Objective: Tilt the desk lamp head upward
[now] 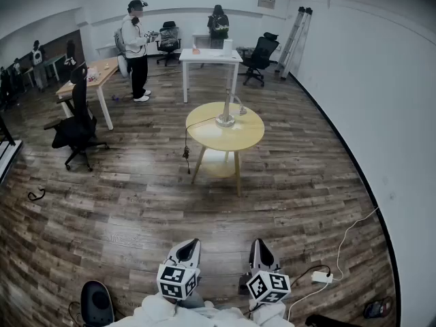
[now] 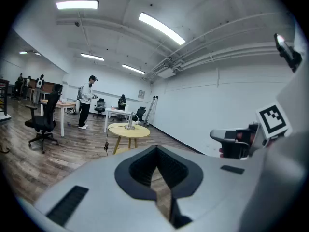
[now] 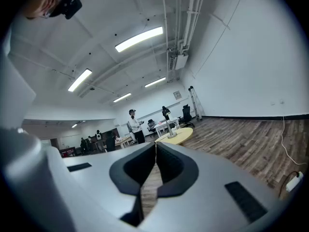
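**A:** Where is the desk lamp?

**B:** The desk lamp (image 1: pixel 225 112) stands on the round yellow table (image 1: pixel 208 140), toward the table's far edge. It sits on a round base with its stem upright. The head is too small to tell how it is tilted.

**A:** And the grippers?

**B:** Both are well short of the yellow table, on its near side, above the wooden floor (image 1: pixel 136 210). The left gripper (image 1: pixel 193 242) has its jaws pressed together with nothing between them. The right gripper (image 1: pixel 257 242) is the same, closed and empty. They sit side by side, and both tips point toward the table.

**A:** Does anything hang off that table?

**B:** A dark cable (image 1: pixel 186 143) drops from its left edge.

**A:** What else is around it?

**B:** A white table (image 1: pixel 210 56) stands beyond it. A black office chair (image 1: pixel 76 125) is to its left. A person (image 1: pixel 136 50) stands beyond the table and to its left. A white power strip (image 1: pixel 321 276) lies on the floor on the table's near right, close to the wall.
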`<action>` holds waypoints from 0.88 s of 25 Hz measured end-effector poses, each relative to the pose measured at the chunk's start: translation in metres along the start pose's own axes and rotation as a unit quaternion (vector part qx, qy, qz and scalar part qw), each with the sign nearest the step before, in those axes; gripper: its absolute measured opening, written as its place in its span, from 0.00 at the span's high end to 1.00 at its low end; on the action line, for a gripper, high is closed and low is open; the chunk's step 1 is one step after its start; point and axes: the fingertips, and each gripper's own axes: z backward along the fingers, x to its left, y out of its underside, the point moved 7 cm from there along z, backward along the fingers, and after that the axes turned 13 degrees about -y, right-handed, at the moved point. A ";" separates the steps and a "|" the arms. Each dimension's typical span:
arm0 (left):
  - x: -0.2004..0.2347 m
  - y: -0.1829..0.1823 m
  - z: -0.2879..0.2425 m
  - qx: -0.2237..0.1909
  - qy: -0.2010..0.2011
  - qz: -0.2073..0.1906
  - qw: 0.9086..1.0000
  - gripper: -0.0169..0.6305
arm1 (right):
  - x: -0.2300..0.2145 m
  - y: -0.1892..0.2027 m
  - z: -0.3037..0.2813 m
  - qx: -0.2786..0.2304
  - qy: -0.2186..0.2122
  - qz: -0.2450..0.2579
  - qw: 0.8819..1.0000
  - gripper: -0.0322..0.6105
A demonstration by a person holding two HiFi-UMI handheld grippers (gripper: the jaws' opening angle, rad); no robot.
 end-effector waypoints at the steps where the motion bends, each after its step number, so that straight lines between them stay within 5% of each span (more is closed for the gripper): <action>1: 0.000 0.000 -0.002 0.001 0.002 0.001 1.000 0.98 | 0.001 0.001 -0.002 0.003 -0.002 -0.002 1.000 0.93; 10: 0.012 -0.004 -0.050 0.009 0.010 0.007 1.000 0.98 | -0.025 0.004 -0.034 0.017 0.019 -0.002 1.000 0.93; 22: 0.060 -0.061 -0.173 -0.006 0.023 -0.002 1.000 0.98 | -0.048 -0.022 -0.179 -0.002 0.001 0.005 1.000 0.93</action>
